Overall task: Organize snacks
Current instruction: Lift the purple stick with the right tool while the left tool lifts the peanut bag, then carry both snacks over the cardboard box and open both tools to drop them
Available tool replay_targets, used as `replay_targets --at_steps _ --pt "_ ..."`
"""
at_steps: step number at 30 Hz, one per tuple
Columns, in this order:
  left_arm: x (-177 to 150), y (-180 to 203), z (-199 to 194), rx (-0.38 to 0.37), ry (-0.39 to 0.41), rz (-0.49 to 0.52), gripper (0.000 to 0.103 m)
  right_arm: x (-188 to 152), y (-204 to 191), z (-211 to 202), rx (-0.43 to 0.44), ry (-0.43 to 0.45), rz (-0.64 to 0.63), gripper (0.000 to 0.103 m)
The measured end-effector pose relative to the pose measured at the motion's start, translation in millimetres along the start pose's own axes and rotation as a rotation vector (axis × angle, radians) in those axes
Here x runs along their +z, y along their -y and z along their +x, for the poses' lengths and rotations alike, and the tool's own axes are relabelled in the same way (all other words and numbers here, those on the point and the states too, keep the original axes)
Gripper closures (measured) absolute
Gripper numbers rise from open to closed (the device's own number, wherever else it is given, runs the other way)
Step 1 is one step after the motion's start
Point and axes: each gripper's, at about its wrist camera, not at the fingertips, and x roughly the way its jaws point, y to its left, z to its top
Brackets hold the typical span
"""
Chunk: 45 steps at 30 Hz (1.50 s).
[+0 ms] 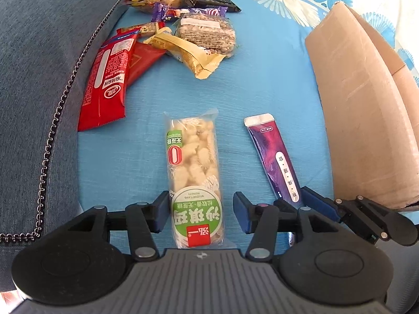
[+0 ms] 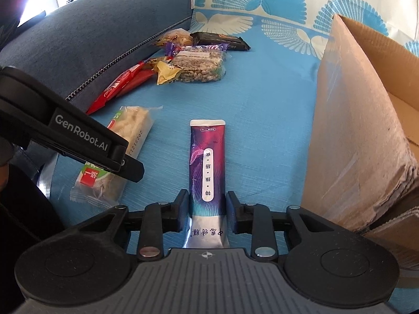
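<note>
A clear pack of pale puffed snack with a green round label (image 1: 195, 175) lies on the blue cloth between the fingers of my left gripper (image 1: 200, 213); the jaws stand open with a gap on the right side. It also shows in the right wrist view (image 2: 117, 154). A purple stick pouch (image 2: 208, 167) lies between the fingers of my right gripper (image 2: 207, 213), whose pads press both its sides. The pouch also shows in the left wrist view (image 1: 275, 157), with the right gripper (image 1: 296, 206) around its near end.
An open cardboard box (image 2: 361, 136) stands at the right, also in the left wrist view (image 1: 361, 110). A pile of several snack packs (image 1: 167, 36) lies at the far left by the dark blue cushion (image 1: 39, 78). The left gripper's body (image 2: 65, 130) crosses the right wrist view.
</note>
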Motion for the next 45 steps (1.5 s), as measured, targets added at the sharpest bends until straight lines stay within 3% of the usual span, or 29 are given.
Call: replay_targets --at_steps 4,8,15,23,29,37,45 --pt "-0.7 1.2 -1.1 0.009 0.006 0.005 0.048 0.7 2.0 -5.1 -0.019 0.025 0.007 0.078" --pt "-1.7 1.1 -3.3 0.007 0.013 0.012 0.06 1.8 4.3 -11.8 -0.022 0.052 0.017 0.079" --pt "-3.2 2.7 -7.9 -0.017 0.035 0.024 0.062 4.3 2.6 -22.9 -0.033 0.101 0.012 0.079" --pt "-7.4 2.6 -22.1 -0.066 0.116 0.018 0.063 6.5 1.9 -46.3 -0.022 0.187 0.005 0.079" --pt "-14.4 -1.3 -42.4 -0.13 0.234 0.005 0.063 9.9 7.5 -81.3 -0.009 0.287 0.025 0.079" --pt "-22.6 -3.9 -66.5 -0.194 0.371 0.006 0.063 18.0 40.5 -145.7 -0.021 0.442 0.077 0.079" --pt "-29.9 -0.4 -82.7 -0.236 0.441 0.023 0.063 17.0 100.4 -179.2 -0.171 0.542 0.096 0.079"
